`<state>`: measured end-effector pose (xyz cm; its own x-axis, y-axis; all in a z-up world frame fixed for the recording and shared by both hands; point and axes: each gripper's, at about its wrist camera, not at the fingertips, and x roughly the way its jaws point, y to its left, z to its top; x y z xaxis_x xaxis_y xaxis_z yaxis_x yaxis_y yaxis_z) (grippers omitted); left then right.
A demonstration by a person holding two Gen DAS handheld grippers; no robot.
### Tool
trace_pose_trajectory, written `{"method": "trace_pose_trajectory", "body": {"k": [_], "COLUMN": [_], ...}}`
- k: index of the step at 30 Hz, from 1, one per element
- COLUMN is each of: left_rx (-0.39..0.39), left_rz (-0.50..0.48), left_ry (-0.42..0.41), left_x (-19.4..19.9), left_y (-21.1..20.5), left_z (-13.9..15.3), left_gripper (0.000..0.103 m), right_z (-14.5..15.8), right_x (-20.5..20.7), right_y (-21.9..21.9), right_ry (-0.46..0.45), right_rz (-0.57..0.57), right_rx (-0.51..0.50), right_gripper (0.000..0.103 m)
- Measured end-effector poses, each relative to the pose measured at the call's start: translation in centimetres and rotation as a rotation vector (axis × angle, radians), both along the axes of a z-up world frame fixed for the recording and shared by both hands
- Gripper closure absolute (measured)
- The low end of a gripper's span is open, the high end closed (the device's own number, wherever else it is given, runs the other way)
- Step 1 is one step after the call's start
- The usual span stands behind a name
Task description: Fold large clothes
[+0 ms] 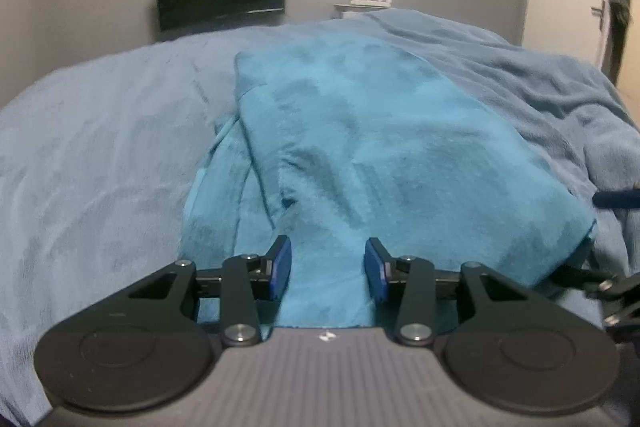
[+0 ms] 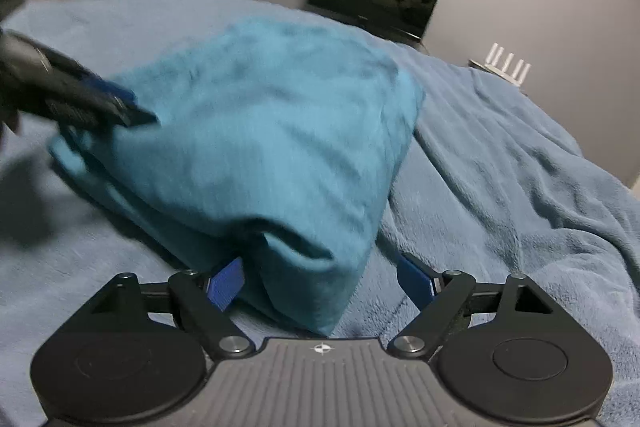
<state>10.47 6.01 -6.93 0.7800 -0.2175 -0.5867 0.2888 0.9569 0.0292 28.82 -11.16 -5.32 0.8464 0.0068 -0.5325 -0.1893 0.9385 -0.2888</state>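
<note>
The folded teal fleece garment (image 1: 360, 155) lies in a thick, soft bundle on the bed's pale blue plush blanket (image 1: 100, 147), roughly mid-bed, with loose layers showing along its left edge and a small pucker near its near end.

On the left, the left gripper (image 1: 328, 269) has its blue-padded fingers (image 1: 280, 267) at a middling gap with garment fabric lying between them. Whether the pads actually press the cloth cannot be told; in the right wrist view that gripper's tip (image 2: 124, 107) rests against the bundle's far left side. If it pinches only the top layer, a lift would probably peel the fold open.

On the right, the right gripper (image 2: 320, 279) stands wide, its fingers (image 2: 228, 281) straddling the near corner of the bundle without clamping it. That view is smeared by motion, so a hurried close could likely catch the blanket along with the corner, or shove the stack sideways and skew the folded edges. Uneven pull between the two hands would probably twist the bundle.
</note>
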Motion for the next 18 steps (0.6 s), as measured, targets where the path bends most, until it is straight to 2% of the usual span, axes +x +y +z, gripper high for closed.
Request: {"method": "trace_pose_trajectory", "body": {"k": [2,6,7,8,9,10,12,15,18], "left_rx": [-0.013,-0.034,-0.023,-0.007,0.008,0.017,-0.017,-0.063,0.015], "left_rz": [0.007,0.015,0.017,0.019,0.021,0.030,0.040,0.021,-0.012], "left_ry": [0.003,0.014,0.013,0.010,0.010,0.016,0.043,0.080,0.053], "left_x": [0.0,0.1,0.2,0.2,0.2,0.4,0.6,0.8,0.6], "left_y": [0.4,0.7,0.6,0.4,0.4,0.5,1.2,1.5,0.3], "left_z": [-0.3,-0.5,-0.6,-0.8,-1.0,-1.2,-1.4,-1.5,-1.7], "left_gripper": [0.064,0.063,0.063,0.062,0.059,0.057,0.051,0.049,0.049], "right_z": [-0.5,-1.4,-1.6,-1.8,-1.8,-1.6,-1.0,-0.7,-1.4], "right_x": [0.4,1.3,1.7,1.7,1.8,1.9,1.6,1.7,3.1], "right_y": [0.3,1.7,1.7,1.4,0.9,0.0,-1.4,-3.4,-5.2], "right_ry": [-0.004,-0.090,-0.108,-0.115,-0.102,-0.092,-0.084,-0.040,0.048], "right_rz": [-0.012,-0.009,-0.018,-0.045,-0.075,-0.091,-0.120,-0.167,-0.219], "right_rx": [0.006,-0.027,-0.038,-0.037,-0.025,0.019,0.074,0.135,0.223], "right_gripper": [0.019,0.020,0.025,0.041,0.047,0.047,0.059,0.059,0.053]}}
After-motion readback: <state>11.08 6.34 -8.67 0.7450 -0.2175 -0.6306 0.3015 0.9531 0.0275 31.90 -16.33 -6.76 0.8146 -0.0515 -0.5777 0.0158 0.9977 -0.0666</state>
